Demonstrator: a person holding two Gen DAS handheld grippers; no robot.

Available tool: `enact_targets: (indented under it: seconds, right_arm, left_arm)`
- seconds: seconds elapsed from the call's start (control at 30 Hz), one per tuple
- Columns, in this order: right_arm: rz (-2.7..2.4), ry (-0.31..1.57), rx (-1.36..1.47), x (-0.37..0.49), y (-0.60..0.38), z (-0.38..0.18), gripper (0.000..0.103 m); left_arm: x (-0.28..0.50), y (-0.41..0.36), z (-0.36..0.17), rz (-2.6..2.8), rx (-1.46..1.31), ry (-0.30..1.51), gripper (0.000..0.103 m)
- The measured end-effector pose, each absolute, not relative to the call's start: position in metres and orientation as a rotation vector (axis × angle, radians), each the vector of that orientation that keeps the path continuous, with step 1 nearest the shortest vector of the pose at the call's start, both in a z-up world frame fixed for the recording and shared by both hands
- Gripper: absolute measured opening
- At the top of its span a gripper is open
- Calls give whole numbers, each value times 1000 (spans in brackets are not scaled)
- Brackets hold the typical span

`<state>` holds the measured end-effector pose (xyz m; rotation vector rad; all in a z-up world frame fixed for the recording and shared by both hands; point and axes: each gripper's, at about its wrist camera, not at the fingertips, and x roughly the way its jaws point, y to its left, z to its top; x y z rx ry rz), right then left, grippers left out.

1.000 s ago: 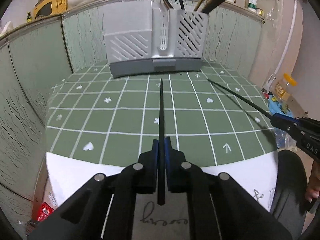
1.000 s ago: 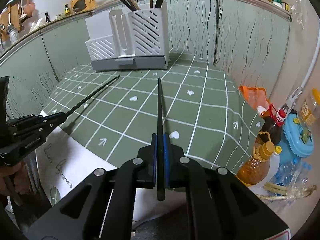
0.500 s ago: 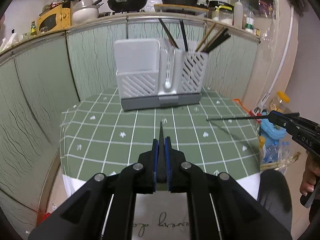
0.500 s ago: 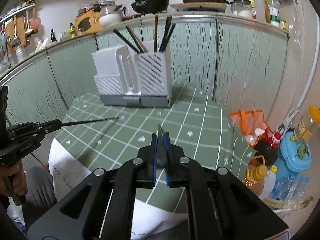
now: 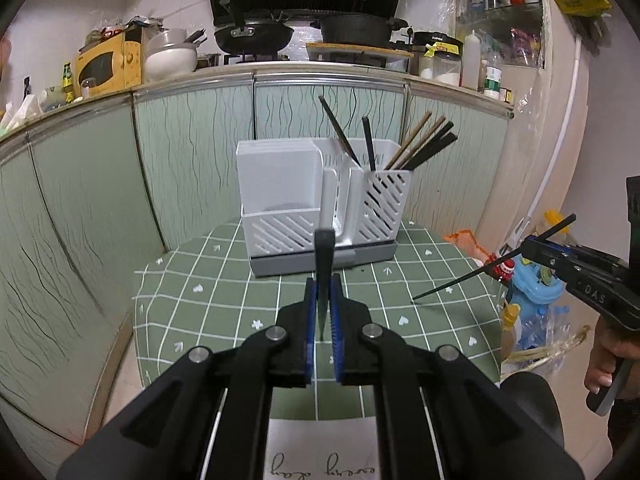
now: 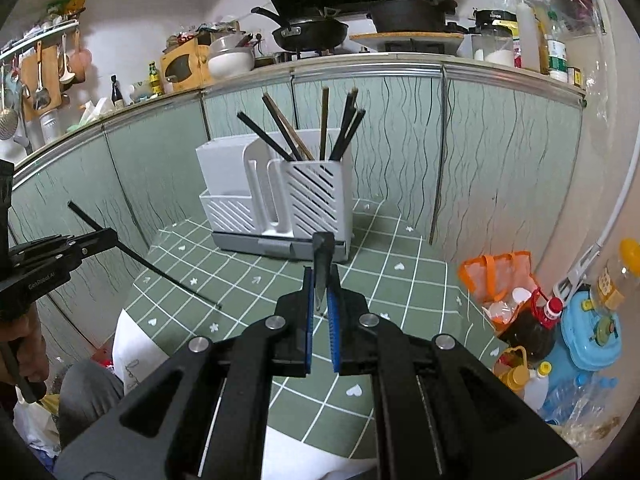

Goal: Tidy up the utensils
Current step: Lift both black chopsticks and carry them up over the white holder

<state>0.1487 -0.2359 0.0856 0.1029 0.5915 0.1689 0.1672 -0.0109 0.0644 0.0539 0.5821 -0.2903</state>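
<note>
A white slotted utensil holder (image 5: 320, 204) stands at the back of the green checked table (image 5: 224, 296), with several chopsticks (image 5: 420, 148) in its right compartment. It also shows in the right wrist view (image 6: 280, 200). My left gripper (image 5: 323, 312) is shut on a black chopstick (image 5: 323, 264), seen end-on and lifted above the table. My right gripper (image 6: 320, 308) is shut on another black chopstick (image 6: 322, 260), also raised. Each gripper and its chopstick shows in the other's view: the right gripper (image 5: 532, 246) at the right, the left gripper (image 6: 108, 236) at the left.
Green cabinet doors (image 5: 188, 152) rise behind the table under a counter with pans. Bottles and a blue container (image 6: 588, 328) crowd the floor at the right. An orange bag (image 6: 496, 276) sits beside the table. White paper (image 5: 320, 452) hangs over the table's front edge.
Both grippers have risen and tilted up with their chopsticks, which lay pointing flat over the table and now stand steeply, seen end-on. The holder appears farther and lower in both views.
</note>
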Motion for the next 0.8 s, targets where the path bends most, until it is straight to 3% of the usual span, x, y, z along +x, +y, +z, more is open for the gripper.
enact_targets:
  seconds: [0.8]
  right_arm:
    - [278,542,66,211,-251,207,6]
  left_arm:
    - [224,-37,171,-420,56,486,8]
